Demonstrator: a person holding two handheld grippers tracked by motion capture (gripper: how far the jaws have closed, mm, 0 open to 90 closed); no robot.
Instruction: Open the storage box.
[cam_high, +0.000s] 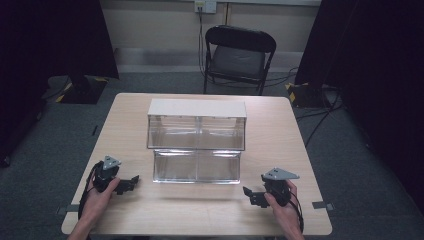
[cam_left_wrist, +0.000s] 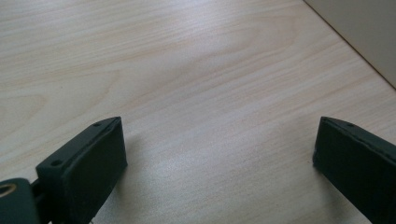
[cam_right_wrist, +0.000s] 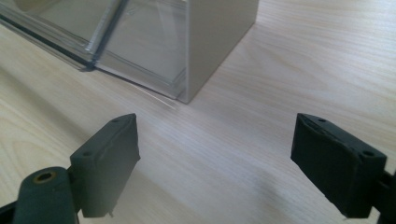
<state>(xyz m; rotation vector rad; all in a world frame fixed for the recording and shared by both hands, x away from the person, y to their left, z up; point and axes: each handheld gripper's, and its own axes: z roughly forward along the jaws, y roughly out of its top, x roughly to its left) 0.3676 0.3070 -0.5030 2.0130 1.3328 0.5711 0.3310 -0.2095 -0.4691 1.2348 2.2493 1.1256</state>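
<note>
Grippers: left gripper (cam_high: 131, 181) and right gripper (cam_high: 248, 194), jaws spread wide, empty, low over the pale wooden table (cam_high: 210, 212). Between them, mid-table: clear two-tier plastic bin with white top (cam_high: 197, 142), long axis side-to-side, openings facing the person. No legible writing.

A: Left black two-jaw gripper (cam_high: 131, 182), grey three-cornered plate, black cable along the forearm. Right?
B: Same, right black two-jaw gripper (cam_high: 250, 194). Rectangular matte pads (cam_right_wrist: 111, 161) with small screw holes. Forearms bare, no sleeves.
</note>
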